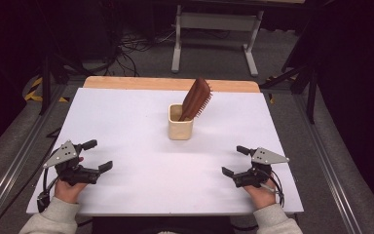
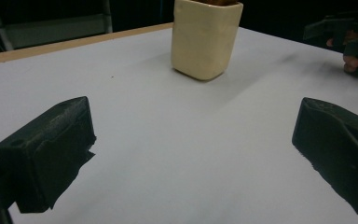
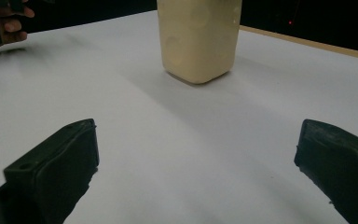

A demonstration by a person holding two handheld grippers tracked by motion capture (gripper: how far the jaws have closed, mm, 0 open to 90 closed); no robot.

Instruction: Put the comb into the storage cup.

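A cream square cup stands upright near the middle of the white table. A brown wooden hairbrush leans in it, bristles facing right. The cup is ahead in the left gripper view, and the cup is also ahead in the right gripper view. My left gripper rests at the near left, open and holding nothing. Over at the near right, my right gripper is open and holds nothing. Both sit well short of the cup.
A wooden strip runs along the table's far edge. Beyond it stand a white metal frame and floor cables. Metal rails flank the table. The other hand and its gripper lie far right in the left gripper view.
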